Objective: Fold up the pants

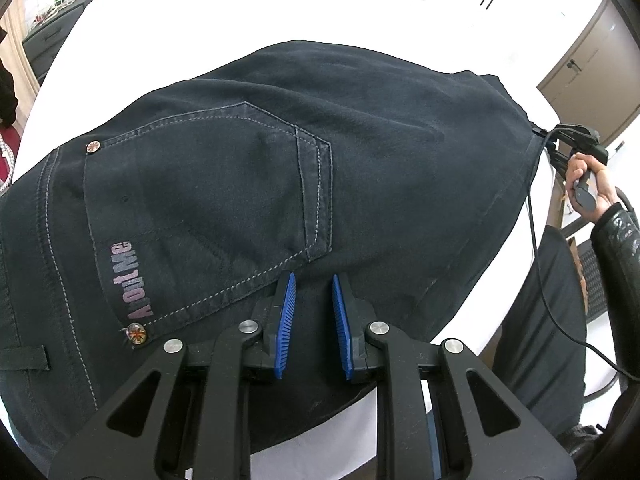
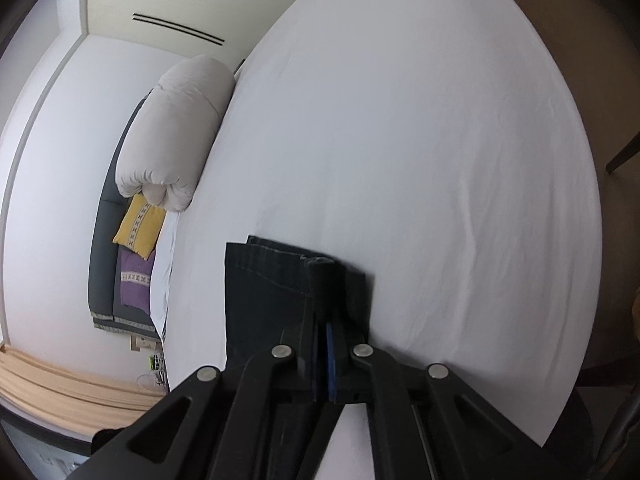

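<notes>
Dark navy pants [image 1: 280, 140] lie spread on the white bed sheet [image 1: 200, 20], back pocket and "AboutMe" print facing up. My left gripper [image 1: 313, 280] sits at their near edge below the pocket. Its blue pads [image 1: 286, 312] stand a little apart with a thick bunch of the dark cloth pinched between them. At the far right, a hand [image 1: 580, 176] holds my right gripper [image 1: 550, 136], which bites the pants' edge. In the right wrist view that gripper [image 2: 323, 312] is shut on the stitched leg hem [image 2: 264, 280], which wraps over its fingertips.
White sheet [image 2: 400, 140] stretches ahead of the right gripper. A rolled pale duvet [image 2: 176, 132] lies along the bed's far side, with a yellow pillow [image 2: 138, 226] and a purple pillow [image 2: 134, 280] beyond. A black cable [image 1: 536, 240] trails by the bed edge. A beige cabinet [image 1: 588, 68] stands at right.
</notes>
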`<state>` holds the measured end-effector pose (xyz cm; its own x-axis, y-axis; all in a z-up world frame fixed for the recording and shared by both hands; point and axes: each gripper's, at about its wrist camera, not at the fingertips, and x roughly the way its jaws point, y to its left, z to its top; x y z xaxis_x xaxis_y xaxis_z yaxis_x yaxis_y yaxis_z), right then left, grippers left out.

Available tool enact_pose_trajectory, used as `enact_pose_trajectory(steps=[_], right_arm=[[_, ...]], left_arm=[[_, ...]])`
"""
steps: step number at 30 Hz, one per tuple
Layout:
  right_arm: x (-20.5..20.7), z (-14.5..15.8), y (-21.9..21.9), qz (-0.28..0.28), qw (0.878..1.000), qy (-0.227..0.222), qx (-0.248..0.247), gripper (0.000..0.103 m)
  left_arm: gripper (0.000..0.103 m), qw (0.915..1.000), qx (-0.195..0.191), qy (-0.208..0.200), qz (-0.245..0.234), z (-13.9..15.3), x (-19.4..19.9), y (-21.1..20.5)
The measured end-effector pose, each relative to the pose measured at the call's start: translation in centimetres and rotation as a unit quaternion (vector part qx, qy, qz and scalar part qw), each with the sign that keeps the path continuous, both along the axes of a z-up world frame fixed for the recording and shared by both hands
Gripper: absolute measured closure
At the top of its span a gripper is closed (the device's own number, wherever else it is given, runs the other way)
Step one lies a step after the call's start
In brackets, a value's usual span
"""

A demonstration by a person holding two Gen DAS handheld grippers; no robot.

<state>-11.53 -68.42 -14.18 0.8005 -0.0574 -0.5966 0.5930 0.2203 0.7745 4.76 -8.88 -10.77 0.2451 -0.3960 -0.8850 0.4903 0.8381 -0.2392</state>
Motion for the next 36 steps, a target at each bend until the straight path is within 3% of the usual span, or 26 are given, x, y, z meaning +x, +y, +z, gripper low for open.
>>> enact_pose_trajectory(steps=[4,8,12,13,14,15,16,19,23,26,30,33,36], right_arm=[[-0.7,-0.4,-0.4,-0.009,1.000,-0.008,0.011,0.101],[-1.3,-0.2,0.1,0.001,1.000,-0.002,-0.010,0.102],[-2.6,-0.9,-0.6,0.013,0.999,-0.043,0.023,0.099],[-3.4,-0.3,-0.7,0.007,0.999,-0.038,0.012,0.098],[-4.2,0.9,-0.5,-0.002,1.000,-0.017,-0.018,0.093],[-4.9,2.0,-0.2,-0.011,0.999,0.013,-0.044,0.072],[-5.6,3.3,0.5,-0.009,0.997,0.027,-0.071,0.059],[-6.3,5.8,4.0,0.071,0.993,0.009,-0.096,0.058],[-5.5,6.8,12.4,0.218,0.973,-0.053,-0.057,0.058],[-3.0,5.2,19.6,0.312,0.946,-0.081,0.029,0.060],[0.0,2.1,27.4,0.393,0.914,-0.044,0.091,0.066],[0.6,0.4,28.8,0.387,0.913,-0.029,0.125,0.066],[0.5,0.2,28.7,0.381,0.916,-0.024,0.125,0.066]], left_arm=[[0.084,1.0000,-0.007,0.002,0.003,0.1,-0.1,0.6],[0.084,0.9997,-0.020,-0.001,0.011,-0.1,-0.6,1.6],[0.084,0.9996,-0.025,-0.007,0.012,-0.1,-1.2,2.6],[0.084,0.9995,-0.026,-0.009,0.013,-0.1,-1.4,3.0],[0.084,0.9994,-0.029,-0.009,0.014,-0.1,-1.5,3.4],[0.084,0.9993,-0.034,-0.009,0.015,-0.1,-1.7,3.8],[0.084,0.9991,-0.038,-0.009,0.015,-0.1,-1.8,4.1],[0.084,0.9984,-0.052,-0.008,0.018,-0.2,-2.2,5.0],[0.084,0.9977,-0.064,-0.008,0.018,-0.5,-2.5,5.6],[0.084,0.9978,-0.064,-0.012,0.014,-0.5,-2.8,5.7],[0.084,0.9972,-0.073,-0.011,0.015,-0.4,-3.0,6.2],[0.084,0.9964,-0.083,-0.008,0.015,-0.4,-2.8,6.7],[0.084,0.9959,-0.089,-0.007,0.017,-0.5,-2.8,7.1]])
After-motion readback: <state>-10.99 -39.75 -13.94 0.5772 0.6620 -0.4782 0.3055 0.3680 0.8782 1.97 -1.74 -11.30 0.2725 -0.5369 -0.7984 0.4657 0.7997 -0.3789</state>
